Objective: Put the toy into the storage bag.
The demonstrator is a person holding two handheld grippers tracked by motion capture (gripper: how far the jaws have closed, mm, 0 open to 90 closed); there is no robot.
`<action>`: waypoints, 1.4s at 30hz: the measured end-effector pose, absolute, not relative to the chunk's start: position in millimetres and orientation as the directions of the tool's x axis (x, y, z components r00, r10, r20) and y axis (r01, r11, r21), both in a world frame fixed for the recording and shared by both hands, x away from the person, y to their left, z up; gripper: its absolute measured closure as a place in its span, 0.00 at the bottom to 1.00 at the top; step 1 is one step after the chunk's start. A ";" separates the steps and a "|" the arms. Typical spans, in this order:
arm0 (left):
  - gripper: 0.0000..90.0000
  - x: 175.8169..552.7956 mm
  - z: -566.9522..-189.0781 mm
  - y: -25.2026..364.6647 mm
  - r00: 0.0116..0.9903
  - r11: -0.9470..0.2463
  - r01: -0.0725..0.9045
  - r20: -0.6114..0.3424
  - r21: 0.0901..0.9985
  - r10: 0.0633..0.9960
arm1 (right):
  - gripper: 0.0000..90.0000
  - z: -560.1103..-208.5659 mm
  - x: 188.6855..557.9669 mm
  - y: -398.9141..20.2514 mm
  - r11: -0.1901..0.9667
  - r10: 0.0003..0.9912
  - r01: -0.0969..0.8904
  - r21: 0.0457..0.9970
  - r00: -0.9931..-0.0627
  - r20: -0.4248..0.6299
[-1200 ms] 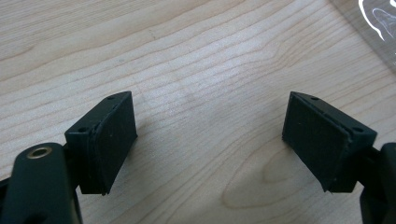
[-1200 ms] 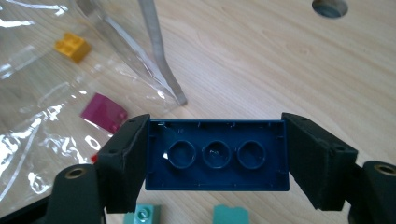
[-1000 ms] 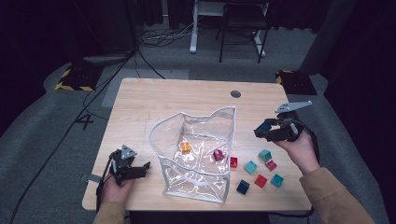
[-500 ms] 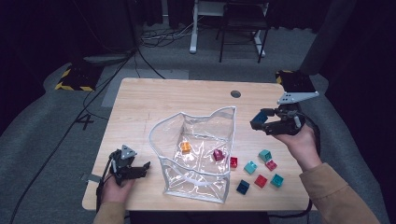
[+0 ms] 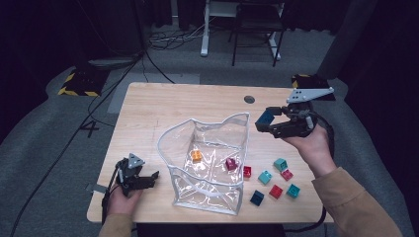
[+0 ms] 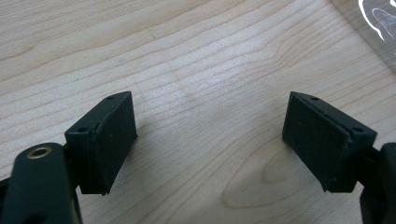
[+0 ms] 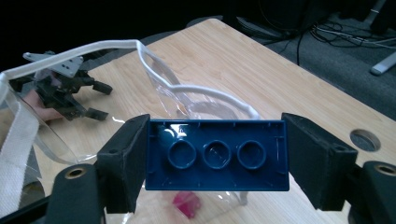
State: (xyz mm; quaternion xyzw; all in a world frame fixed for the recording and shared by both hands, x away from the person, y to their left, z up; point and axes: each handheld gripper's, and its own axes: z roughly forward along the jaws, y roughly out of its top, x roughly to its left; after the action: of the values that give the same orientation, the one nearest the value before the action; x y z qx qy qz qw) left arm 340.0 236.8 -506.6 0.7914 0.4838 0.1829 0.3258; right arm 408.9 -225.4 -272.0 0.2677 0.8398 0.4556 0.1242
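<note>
- The right gripper (image 5: 269, 123) has its jaws clamped on the two short ends of a dark blue brick (image 7: 216, 155), so the brick's long axis runs straight across from one jaw to the other.
- The brick's hollow underside, with three round tubes in a row, faces back toward the gripper; its studded top is turned away and hidden.
- Just beyond the jaws stands a clear bag (image 7: 154, 74) with a white rim, mouth open; a magenta brick (image 7: 187, 205) shows through it below the jaws, partly cut off.
- The left gripper (image 6: 210, 140) rests with jaws wide apart and empty, bare wooden surface (image 6: 187, 56) between them.
- Loose bricks (image 5: 276, 177) lie beside the bag.
</note>
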 end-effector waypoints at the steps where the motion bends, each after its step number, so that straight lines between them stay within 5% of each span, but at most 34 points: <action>1: 0.20 340.1 -506.5 236.9 0.465 -0.320 0.646 -0.025 0.693 0.885 | 0.31 -270.7 408.6 -222.1 0.445 0.557 0.331 0.832 -0.830 0.033; 28: 0.20 340.6 -506.4 237.1 0.468 -0.323 0.646 -0.026 0.692 0.883 | 0.31 -256.4 399.1 -146.1 0.517 0.430 0.249 0.819 -0.903 0.003; 42: 0.19 340.7 -506.5 236.9 0.468 -0.321 0.646 -0.027 0.692 0.883 | 0.30 -291.9 406.8 -114.5 0.604 0.419 0.305 0.737 -0.907 0.031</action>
State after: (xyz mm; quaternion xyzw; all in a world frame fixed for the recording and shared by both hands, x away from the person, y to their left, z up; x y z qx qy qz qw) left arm 340.7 236.9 -506.5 0.7922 0.4827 0.1816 0.3262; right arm 406.8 -114.5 -291.9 0.2028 0.8925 0.3964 0.0724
